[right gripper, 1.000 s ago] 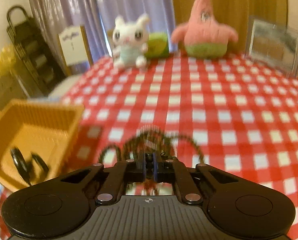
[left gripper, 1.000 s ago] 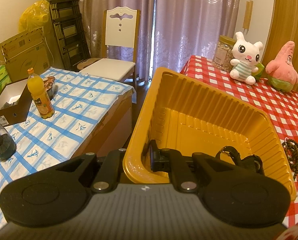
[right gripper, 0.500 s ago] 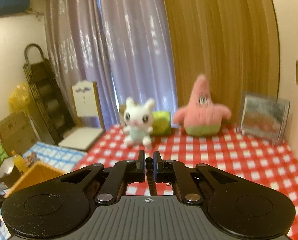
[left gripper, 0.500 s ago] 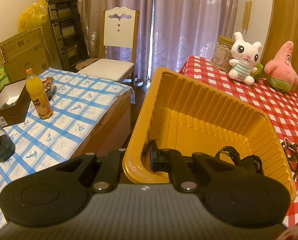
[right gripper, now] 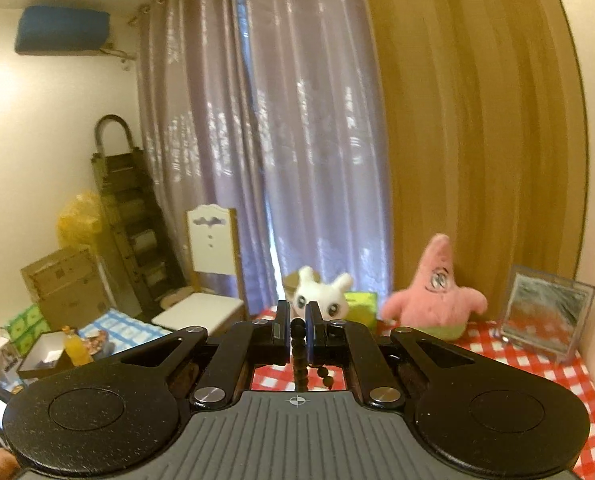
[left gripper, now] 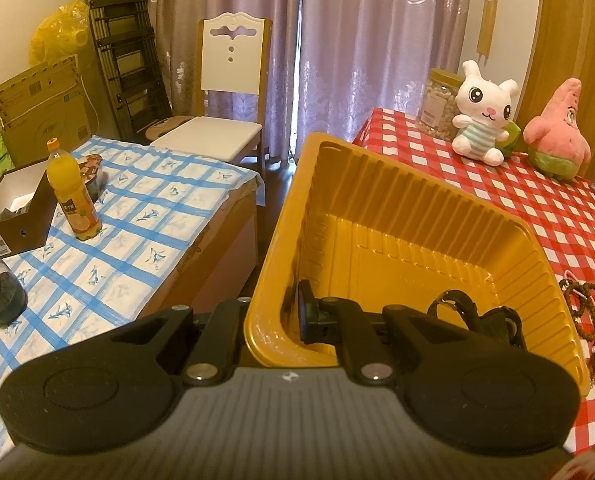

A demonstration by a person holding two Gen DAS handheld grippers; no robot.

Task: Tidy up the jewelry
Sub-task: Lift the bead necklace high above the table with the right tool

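Only the left wrist view shows the ridged yellow plastic tray (left gripper: 397, 216), which fills the middle of the frame. The left tongs (left gripper: 273, 316) are clamped on its near wall, one finger inside and one outside. A black watch-like band (left gripper: 477, 316) lies in the tray's lower right corner. Just past the tray's right rim, at the right edge of the frame, a heap of dark brown bead strings (left gripper: 589, 312) lies on the red and white checked counter (left gripper: 537, 200). Only the right wrist view shows the right tongs (right gripper: 297, 330), low in the middle of the frame, clamped on a string of small dark round beads (right gripper: 299, 354). The beads hang straight down between the two fingers, with a few more dangling just to the right; the rest is hidden behind the tongs. Both views show the white bunny toy (right gripper: 321, 298) and the pink star-shaped toy (right gripper: 437, 300) at the far side of the counter. The tray's left half sticks out past the counter's edge, over the gap beside the blue and white checked table (left gripper: 109, 240) at the left. The checked cloth between the tray and the toys is bare.
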